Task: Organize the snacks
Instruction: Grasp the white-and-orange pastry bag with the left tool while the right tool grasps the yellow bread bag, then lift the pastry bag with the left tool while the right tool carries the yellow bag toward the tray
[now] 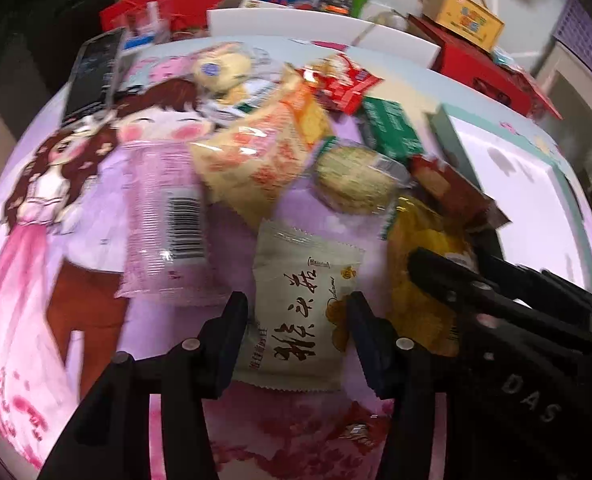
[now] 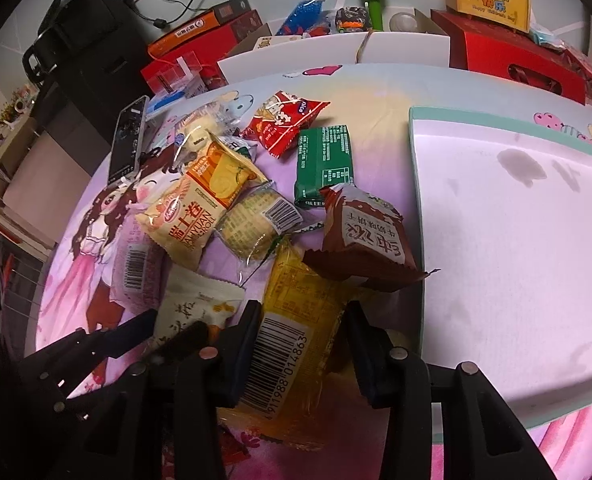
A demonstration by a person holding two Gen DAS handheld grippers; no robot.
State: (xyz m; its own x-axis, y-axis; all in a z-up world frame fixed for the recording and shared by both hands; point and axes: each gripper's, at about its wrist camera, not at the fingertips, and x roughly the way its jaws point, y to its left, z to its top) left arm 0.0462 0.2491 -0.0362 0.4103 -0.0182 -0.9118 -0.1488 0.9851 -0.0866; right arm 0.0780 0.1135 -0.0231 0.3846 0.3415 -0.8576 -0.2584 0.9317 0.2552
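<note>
Left gripper [image 1: 298,316] fingers spreading wide, straddling cream packet [image 1: 300,312] near tablecloth's [image 1: 95,280] front edge. Right gripper [image 2: 302,322] fingers likewise standing apart, flanking yellow packet [image 2: 296,344]; contact unclear. Tray [image 2: 414,152] lying toward right edge.

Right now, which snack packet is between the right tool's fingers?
The yellow packet with the big barcode. It lies between the right tool's open fingers; the cream packet sits by the left tool instead.
</note>
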